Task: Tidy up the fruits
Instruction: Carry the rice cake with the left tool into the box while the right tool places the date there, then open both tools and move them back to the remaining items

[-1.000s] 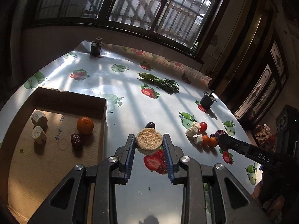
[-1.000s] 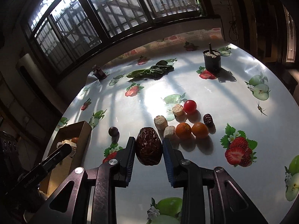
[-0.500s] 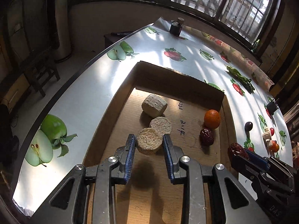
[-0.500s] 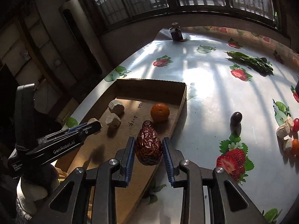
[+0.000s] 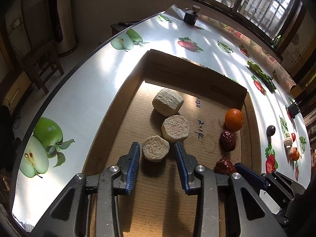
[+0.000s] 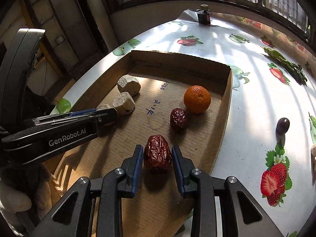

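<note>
Glossy printed oilcloth on the counter (image 5: 83,102), matt corrugated cardboard tray (image 5: 199,75), wrinkled shiny red date (image 6: 157,154), rough crumbly tan rounds (image 5: 155,150), pebbled orange (image 6: 197,99).

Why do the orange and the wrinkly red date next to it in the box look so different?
The orange is round, bright orange and finely dimpled; the red date beside it is oval, dark reddish brown and deeply wrinkled. The orange is also clearly bigger and stands taller than the date. Both lie in the cardboard box, close together near its right wall, and no tongs are on either one.
</note>
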The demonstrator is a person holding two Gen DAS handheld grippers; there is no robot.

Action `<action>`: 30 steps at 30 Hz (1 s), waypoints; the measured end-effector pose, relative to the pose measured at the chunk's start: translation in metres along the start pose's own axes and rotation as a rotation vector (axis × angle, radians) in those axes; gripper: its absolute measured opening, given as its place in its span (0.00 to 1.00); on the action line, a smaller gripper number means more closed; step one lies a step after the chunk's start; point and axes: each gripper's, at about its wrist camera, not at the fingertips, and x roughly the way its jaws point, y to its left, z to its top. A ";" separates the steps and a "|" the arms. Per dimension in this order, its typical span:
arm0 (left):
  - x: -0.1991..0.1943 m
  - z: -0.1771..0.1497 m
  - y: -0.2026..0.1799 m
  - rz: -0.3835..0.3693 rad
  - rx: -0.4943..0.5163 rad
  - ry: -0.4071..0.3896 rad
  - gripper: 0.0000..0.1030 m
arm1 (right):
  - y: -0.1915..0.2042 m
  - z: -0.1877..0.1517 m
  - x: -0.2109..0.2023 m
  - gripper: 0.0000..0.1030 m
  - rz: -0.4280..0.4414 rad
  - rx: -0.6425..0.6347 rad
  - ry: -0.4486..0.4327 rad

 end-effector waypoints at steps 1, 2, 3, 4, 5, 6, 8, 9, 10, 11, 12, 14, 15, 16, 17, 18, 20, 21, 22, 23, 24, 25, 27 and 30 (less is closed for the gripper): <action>-0.005 -0.001 0.001 -0.008 -0.009 -0.010 0.37 | 0.000 0.000 -0.001 0.34 0.000 0.002 -0.004; -0.011 -0.002 0.002 -0.016 -0.016 -0.023 0.38 | -0.001 0.000 -0.004 0.38 0.004 0.008 -0.011; -0.020 -0.003 0.001 -0.023 -0.023 -0.042 0.38 | -0.002 0.000 -0.007 0.40 0.007 0.014 -0.019; -0.029 -0.005 0.001 -0.026 -0.029 -0.060 0.39 | -0.002 0.000 -0.012 0.41 0.008 0.020 -0.029; -0.040 -0.007 0.000 -0.031 -0.038 -0.083 0.44 | -0.003 -0.001 -0.018 0.42 0.010 0.025 -0.041; -0.051 -0.009 -0.001 -0.039 -0.045 -0.111 0.50 | -0.003 -0.002 -0.025 0.42 0.012 0.031 -0.059; -0.074 -0.017 -0.006 -0.051 -0.052 -0.177 0.58 | -0.005 -0.005 -0.041 0.47 0.013 0.047 -0.098; -0.083 -0.021 -0.010 -0.053 -0.051 -0.203 0.62 | -0.007 -0.007 -0.048 0.50 0.014 0.056 -0.116; -0.092 -0.024 -0.014 -0.057 -0.047 -0.225 0.62 | -0.009 -0.009 -0.056 0.54 0.014 0.066 -0.134; -0.099 -0.028 -0.020 -0.063 -0.038 -0.243 0.62 | -0.011 -0.012 -0.062 0.56 0.016 0.077 -0.148; -0.104 -0.032 -0.025 -0.069 -0.026 -0.255 0.62 | -0.014 -0.014 -0.068 0.56 0.017 0.085 -0.158; -0.112 -0.037 -0.037 -0.078 0.005 -0.270 0.63 | -0.020 -0.019 -0.079 0.56 0.014 0.097 -0.172; -0.113 -0.039 -0.044 -0.082 0.022 -0.275 0.63 | -0.023 -0.022 -0.084 0.56 0.010 0.104 -0.179; -0.114 -0.041 -0.050 -0.083 0.034 -0.275 0.63 | -0.027 -0.026 -0.090 0.56 0.006 0.111 -0.186; -0.115 -0.043 -0.056 -0.084 0.045 -0.272 0.63 | -0.032 -0.029 -0.095 0.56 0.001 0.118 -0.194; -0.115 -0.045 -0.061 -0.089 0.052 -0.268 0.63 | -0.037 -0.033 -0.100 0.56 -0.007 0.124 -0.202; -0.116 -0.051 -0.070 -0.105 0.066 -0.260 0.63 | -0.050 -0.041 -0.111 0.56 -0.031 0.141 -0.219; -0.116 -0.054 -0.075 -0.110 0.074 -0.257 0.63 | -0.059 -0.045 -0.117 0.56 -0.045 0.153 -0.225; -0.117 -0.057 -0.080 -0.112 0.083 -0.256 0.63 | -0.068 -0.050 -0.123 0.56 -0.059 0.167 -0.230; -0.117 -0.059 -0.086 -0.114 0.094 -0.254 0.63 | -0.078 -0.055 -0.129 0.57 -0.073 0.184 -0.235; -0.116 -0.061 -0.090 -0.116 0.103 -0.252 0.63 | -0.089 -0.060 -0.134 0.58 -0.088 0.203 -0.240; -0.116 -0.063 -0.095 -0.119 0.112 -0.249 0.63 | -0.099 -0.064 -0.139 0.58 -0.102 0.221 -0.244; -0.114 -0.066 -0.105 -0.125 0.133 -0.242 0.63 | -0.123 -0.074 -0.150 0.58 -0.129 0.265 -0.250; -0.111 -0.070 -0.117 -0.131 0.158 -0.231 0.63 | -0.162 -0.090 -0.165 0.57 -0.180 0.328 -0.259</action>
